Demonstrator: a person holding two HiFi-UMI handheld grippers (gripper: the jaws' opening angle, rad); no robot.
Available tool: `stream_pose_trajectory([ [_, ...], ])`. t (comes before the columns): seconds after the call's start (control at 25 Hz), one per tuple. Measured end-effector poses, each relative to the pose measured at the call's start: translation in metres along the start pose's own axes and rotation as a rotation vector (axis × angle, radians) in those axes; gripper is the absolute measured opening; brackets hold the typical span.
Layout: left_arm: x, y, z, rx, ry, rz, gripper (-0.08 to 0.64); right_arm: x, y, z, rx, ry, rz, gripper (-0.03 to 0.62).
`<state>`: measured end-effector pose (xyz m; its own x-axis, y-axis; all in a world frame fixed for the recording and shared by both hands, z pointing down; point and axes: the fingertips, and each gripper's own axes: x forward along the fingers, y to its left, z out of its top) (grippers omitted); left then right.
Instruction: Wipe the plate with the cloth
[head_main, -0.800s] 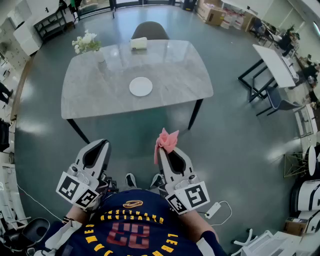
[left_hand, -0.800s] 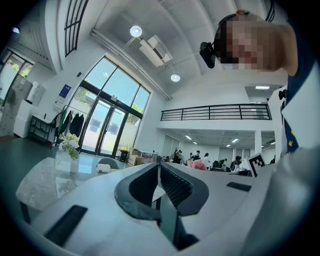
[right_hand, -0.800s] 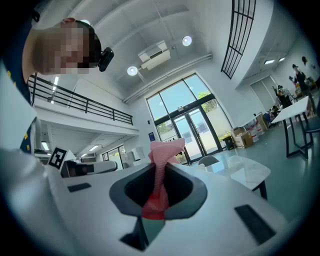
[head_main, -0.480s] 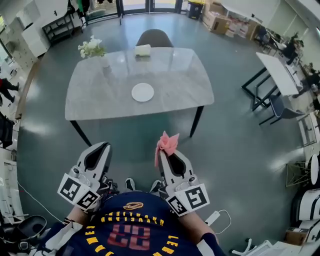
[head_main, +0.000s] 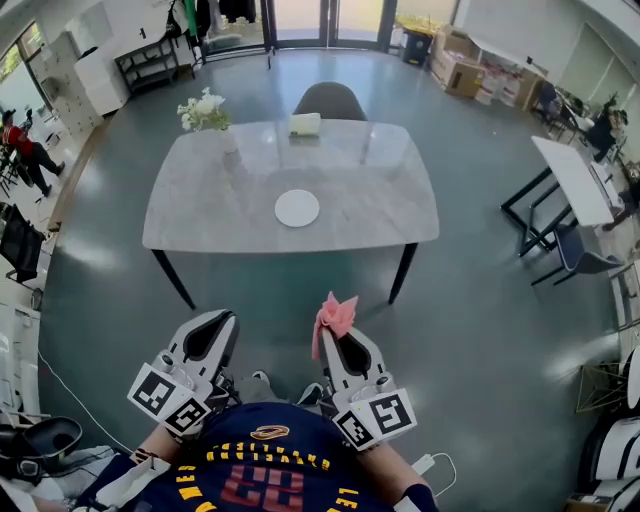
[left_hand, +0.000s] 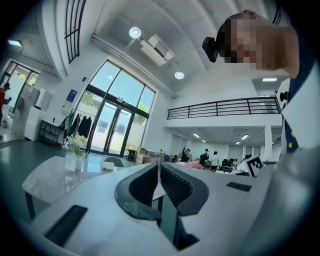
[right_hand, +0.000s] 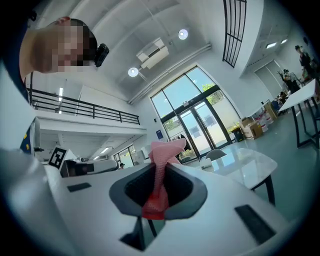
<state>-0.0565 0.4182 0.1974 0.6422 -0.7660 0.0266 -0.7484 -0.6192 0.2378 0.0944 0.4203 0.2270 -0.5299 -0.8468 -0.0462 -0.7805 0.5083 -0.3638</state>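
A white plate lies near the middle of a grey marble table, well ahead of me across bare floor. A pink cloth sticks up from my right gripper, which is shut on it; the right gripper view shows the cloth pinched between the jaws. My left gripper is shut with nothing in it, its jaws pressed together in the left gripper view. Both grippers are held low, close to my body, short of the table.
On the table's far side stand a vase of white flowers and a small white box. A grey chair is tucked behind it. Another table and a chair stand at the right. Cables lie on the floor.
The view has shifted so the table and plate sit lower and slightly right in the frame, nearer to me. Both grippers keep their pose, the cloth still held in the right one.
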Motion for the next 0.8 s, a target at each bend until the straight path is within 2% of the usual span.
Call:
stream_pose_trajectory([
  [0.24,0.015,0.002,-0.009,-0.019,0.021,0.035,0.018,0.003,-0.023,-0.009,0.032,0.043,-0.001,0.040],
  [0.48,0.052,0.008,-0.018,-0.049,0.051,-0.006,0.018,0.019,-0.049,-0.013,0.046,0.074,-0.032,0.040],
  [0.64,0.071,0.030,-0.018,-0.070,0.066,-0.037,0.018,0.041,-0.060,-0.019,0.058,0.099,-0.071,0.041],
  [0.8,0.094,0.071,-0.003,-0.090,0.056,-0.062,0.018,0.082,-0.062,-0.020,0.054,0.115,-0.095,0.040],
])
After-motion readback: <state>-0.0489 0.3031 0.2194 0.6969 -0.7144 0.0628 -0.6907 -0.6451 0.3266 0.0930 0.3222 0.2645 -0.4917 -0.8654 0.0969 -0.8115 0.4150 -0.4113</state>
